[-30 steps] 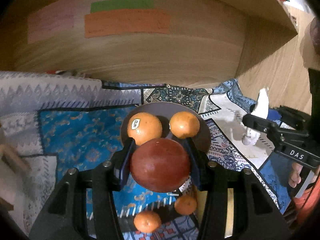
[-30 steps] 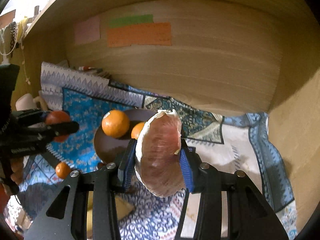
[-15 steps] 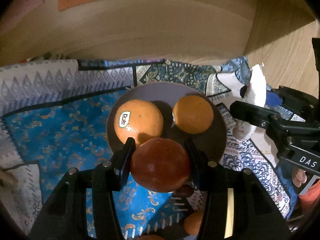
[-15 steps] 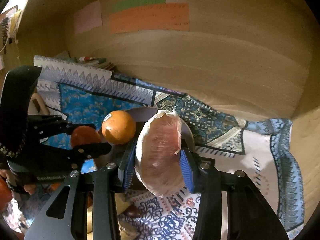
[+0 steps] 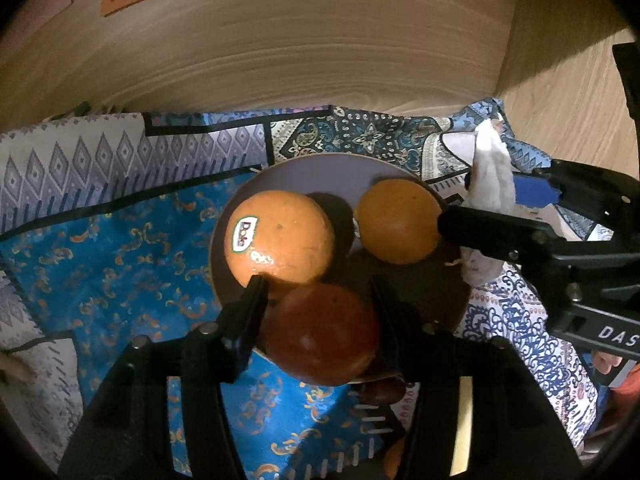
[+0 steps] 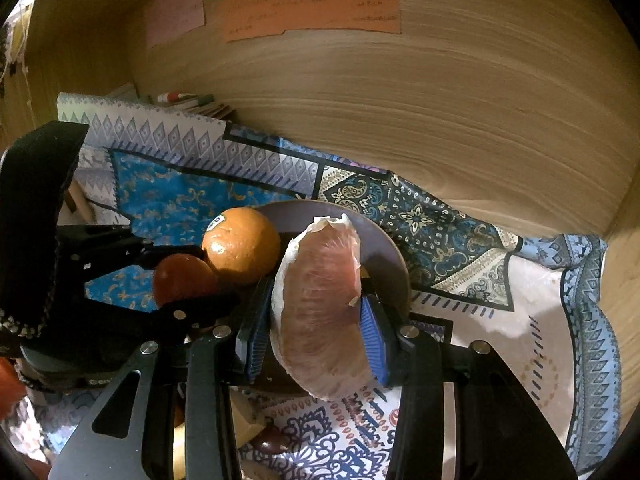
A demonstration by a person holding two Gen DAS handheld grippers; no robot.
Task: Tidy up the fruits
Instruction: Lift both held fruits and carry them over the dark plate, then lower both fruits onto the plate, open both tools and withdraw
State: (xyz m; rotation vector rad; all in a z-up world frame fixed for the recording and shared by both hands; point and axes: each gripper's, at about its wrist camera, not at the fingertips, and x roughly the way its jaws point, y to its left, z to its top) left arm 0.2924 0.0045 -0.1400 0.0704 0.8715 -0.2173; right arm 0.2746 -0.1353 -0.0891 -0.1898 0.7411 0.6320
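My left gripper [image 5: 318, 300] is shut on a dark red round fruit [image 5: 322, 334] and holds it at the near rim of a grey plate [image 5: 320, 172]. On the plate lie a large orange with a Dole sticker [image 5: 280, 236] and a smaller orange [image 5: 398, 226]. My right gripper [image 6: 316, 312] is shut on a pinkish peeled pomelo segment [image 6: 320, 308] above the plate's right side [image 6: 386, 248]. The right gripper also shows in the left wrist view [image 5: 496, 216]. The left gripper, with the red fruit [image 6: 184, 280], shows in the right wrist view.
A patterned blue and white cloth [image 5: 120, 240] covers the table. A curved wooden wall [image 6: 440, 100] with coloured paper notes [image 6: 312, 4] stands close behind. Small books [image 6: 188, 102] lie at the back left. A dark small fruit [image 6: 272, 444] lies under the right gripper.
Both grippers have moved forward and down toward the plate. The red fruit now sits at the plate's near rim, and the pomelo segment hangs over its right side.
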